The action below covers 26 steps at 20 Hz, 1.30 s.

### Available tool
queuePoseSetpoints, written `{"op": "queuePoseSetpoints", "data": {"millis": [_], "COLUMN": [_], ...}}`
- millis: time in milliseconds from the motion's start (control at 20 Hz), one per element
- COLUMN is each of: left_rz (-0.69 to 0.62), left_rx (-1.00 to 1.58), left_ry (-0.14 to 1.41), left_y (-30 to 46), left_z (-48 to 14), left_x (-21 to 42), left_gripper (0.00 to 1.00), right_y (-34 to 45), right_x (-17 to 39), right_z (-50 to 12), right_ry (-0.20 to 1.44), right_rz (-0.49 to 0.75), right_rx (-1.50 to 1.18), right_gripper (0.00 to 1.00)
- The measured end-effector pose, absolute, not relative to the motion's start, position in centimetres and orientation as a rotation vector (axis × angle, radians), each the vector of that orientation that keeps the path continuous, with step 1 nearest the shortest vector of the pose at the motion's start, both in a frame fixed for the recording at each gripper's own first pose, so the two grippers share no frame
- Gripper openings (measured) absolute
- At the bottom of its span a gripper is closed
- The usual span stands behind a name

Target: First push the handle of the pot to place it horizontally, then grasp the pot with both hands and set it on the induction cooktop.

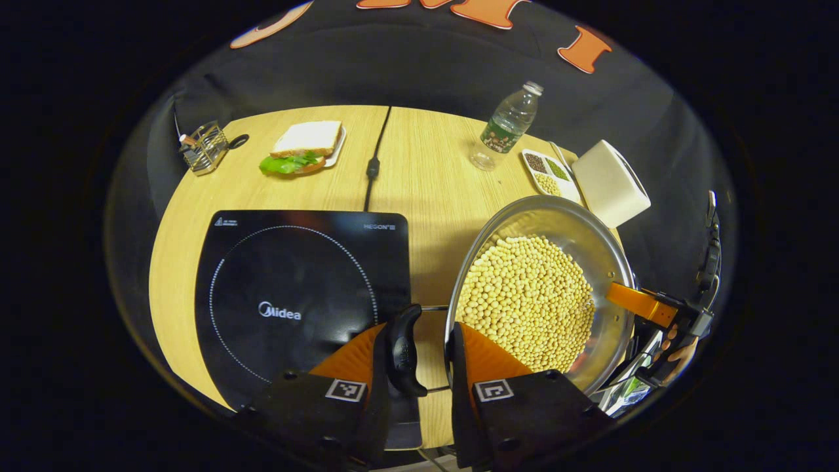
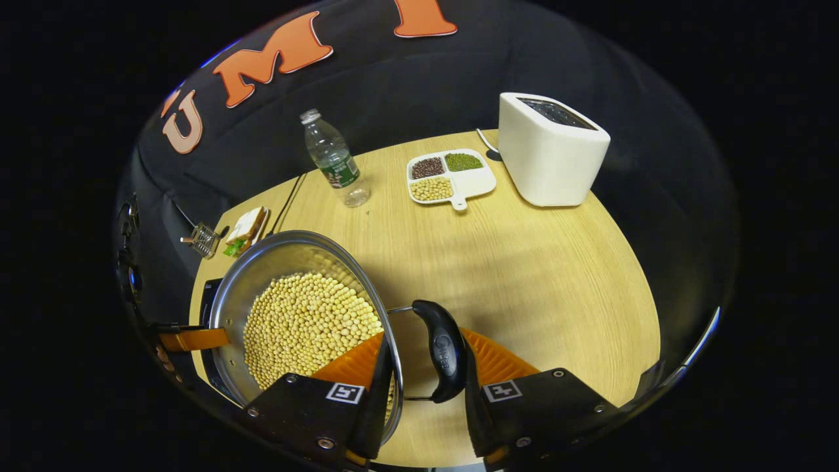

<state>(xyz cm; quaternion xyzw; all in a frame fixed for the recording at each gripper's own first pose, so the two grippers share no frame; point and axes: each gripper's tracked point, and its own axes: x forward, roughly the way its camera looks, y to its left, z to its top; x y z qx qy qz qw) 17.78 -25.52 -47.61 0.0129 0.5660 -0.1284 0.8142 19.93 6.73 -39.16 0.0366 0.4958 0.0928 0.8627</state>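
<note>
A steel pot full of yellow soybeans sits just right of the black induction cooktop. My left gripper is shut across the pot's near side. One finger presses the black side handle and the other lies inside the rim. My right gripper holds the opposite black handle the same way, with its left finger inside the pot. The right gripper's orange finger and a hand show past the pot. The left gripper's orange finger shows at the pot's far side.
On the round wooden table stand a sandwich on a plate, a water bottle, a divided dish of beans, a white toaster and a wire holder. The cooktop's black cord runs to the back edge.
</note>
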Motion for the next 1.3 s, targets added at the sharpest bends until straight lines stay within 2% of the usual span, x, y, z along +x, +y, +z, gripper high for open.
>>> {"op": "queuePoseSetpoints", "data": {"millis": [750,1300], "left_rz": [-0.277,-0.244], "left_rx": [0.045,0.036], "left_ry": [1.166,1.187], "left_y": [-9.5,-0.1], "left_z": [-42.0,-43.2], "left_x": [19.5,22.1], "left_gripper": [0.47,0.47], "right_y": [21.8,31.3], "right_x": [14.4,12.0], "right_z": [-35.7,-38.3], "right_ry": [1.016,1.04], "right_rz": [0.212,0.22], "right_rx": [0.102,0.089], "right_gripper": [0.52,0.52]}}
